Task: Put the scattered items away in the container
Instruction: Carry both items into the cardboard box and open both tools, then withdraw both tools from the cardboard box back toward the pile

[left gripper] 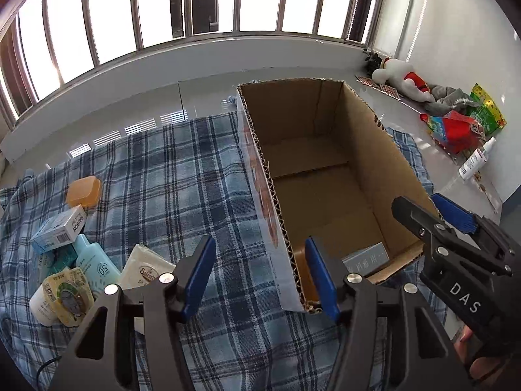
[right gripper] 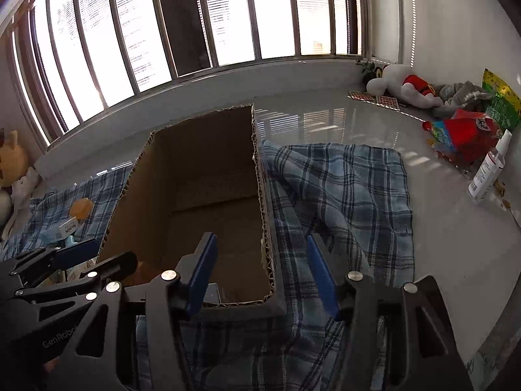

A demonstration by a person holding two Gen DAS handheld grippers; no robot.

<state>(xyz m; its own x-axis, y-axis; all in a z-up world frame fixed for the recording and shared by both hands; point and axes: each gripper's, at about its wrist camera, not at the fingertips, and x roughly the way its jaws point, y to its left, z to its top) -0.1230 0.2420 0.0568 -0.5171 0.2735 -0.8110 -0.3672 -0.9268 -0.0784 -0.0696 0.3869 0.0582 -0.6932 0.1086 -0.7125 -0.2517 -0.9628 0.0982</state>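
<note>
An open cardboard box (left gripper: 260, 150) stands on a blue plaid cloth (left gripper: 182, 176); it also shows in the right wrist view (right gripper: 263, 215). A grey-labelled item (left gripper: 368, 259) lies inside at its near end. Scattered items lie left of the box: an orange case (left gripper: 83, 190), a MAISON carton (left gripper: 60, 229), a teal bottle (left gripper: 96, 262), a white pouch (left gripper: 146, 268) and a yellow-labelled pack (left gripper: 65, 295). My left gripper (left gripper: 260, 275) is open and empty, astride the box's near left wall. My right gripper (right gripper: 262, 270) is open and empty over the box's near right corner; it also shows in the left wrist view (left gripper: 433, 211).
Plush toys (left gripper: 410, 81), snack bags (left gripper: 462, 127) and a white bottle (right gripper: 488, 169) lie along the right wall on the white sill. A barred window (left gripper: 208, 6) runs behind. More plush toys (right gripper: 13, 163) sit at the far left.
</note>
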